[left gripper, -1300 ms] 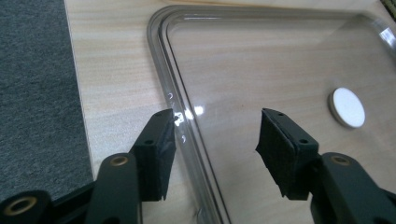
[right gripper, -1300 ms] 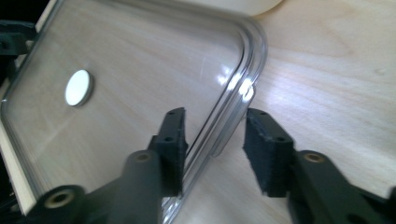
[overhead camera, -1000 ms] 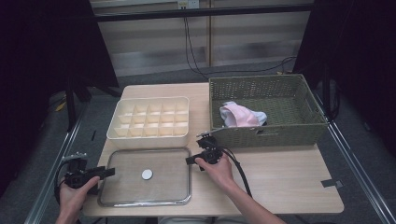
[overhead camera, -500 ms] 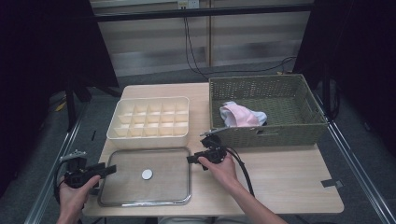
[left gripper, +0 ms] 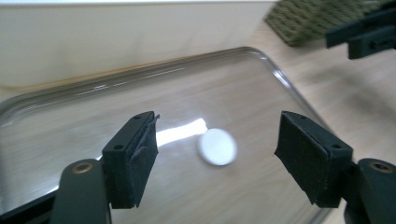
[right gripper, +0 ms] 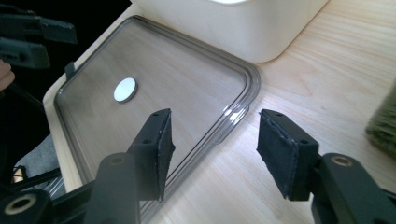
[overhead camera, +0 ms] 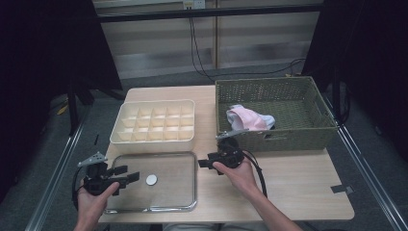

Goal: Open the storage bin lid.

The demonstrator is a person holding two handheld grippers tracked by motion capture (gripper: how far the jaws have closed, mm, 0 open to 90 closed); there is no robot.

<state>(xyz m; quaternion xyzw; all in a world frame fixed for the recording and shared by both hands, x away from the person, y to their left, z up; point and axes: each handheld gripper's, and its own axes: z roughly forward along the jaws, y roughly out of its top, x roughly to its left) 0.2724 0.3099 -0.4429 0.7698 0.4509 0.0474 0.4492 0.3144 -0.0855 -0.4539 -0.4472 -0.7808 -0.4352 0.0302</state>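
Observation:
A clear lid [overhead camera: 163, 190] with a white round knob [overhead camera: 151, 180] lies flat on the table in front of the cream compartment box [overhead camera: 154, 122]. My left gripper [overhead camera: 129, 174] hovers over the lid's left part. Its jaws have just been opening and stand wide apart with nothing between them. In the left gripper view the knob [left gripper: 217, 146] lies on the lid [left gripper: 140, 107] beyond my left gripper [left gripper: 224, 161]. My right gripper [overhead camera: 203, 163] is at the lid's right edge, jaws also just opening and holding nothing. In the right gripper view my right gripper [right gripper: 219, 149] hangs above the lid's rim [right gripper: 243, 88].
A woven basket [overhead camera: 288, 137] at the back right holds a pink and white cloth [overhead camera: 248, 118]. The box [right gripper: 243, 28] stands just behind the lid. Bare tabletop [overhead camera: 298, 185] lies to the right of my right hand. The table's front edge runs just below the lid.
Both grippers' jaws have opened wider. The left gripper has risen and shifted right over the lid. The right gripper has lifted and drawn slightly right. The lid has stayed in place.

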